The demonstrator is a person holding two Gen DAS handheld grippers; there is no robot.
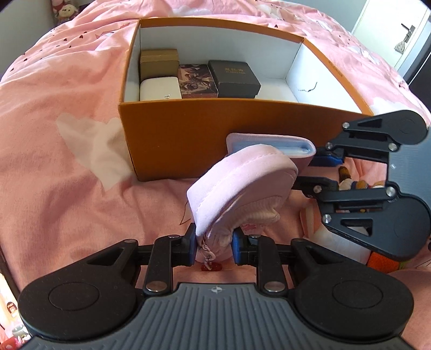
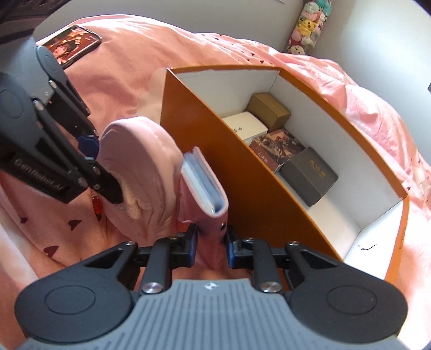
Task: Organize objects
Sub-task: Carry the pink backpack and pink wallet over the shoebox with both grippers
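My left gripper (image 1: 212,247) is shut on a soft pink pouch (image 1: 237,185) with a red charm (image 1: 211,267) hanging under it. The pouch also shows in the right wrist view (image 2: 140,167), held by the left gripper (image 2: 107,175). My right gripper (image 2: 211,246) is shut on a pink card holder (image 2: 204,185) with clear sleeves, held upright next to the pouch. In the left wrist view the card holder (image 1: 272,146) sits before the orange box (image 1: 188,140), with the right gripper (image 1: 317,172) behind it.
The open orange box (image 2: 242,167) on the pink bedspread (image 1: 67,121) holds a gold box (image 1: 159,62), a white case (image 1: 160,88), a patterned box (image 1: 196,79) and a black box (image 1: 233,78) along its left half. A phone (image 2: 72,44) lies on the bed. Plush toys (image 2: 307,24) hang by the wall.
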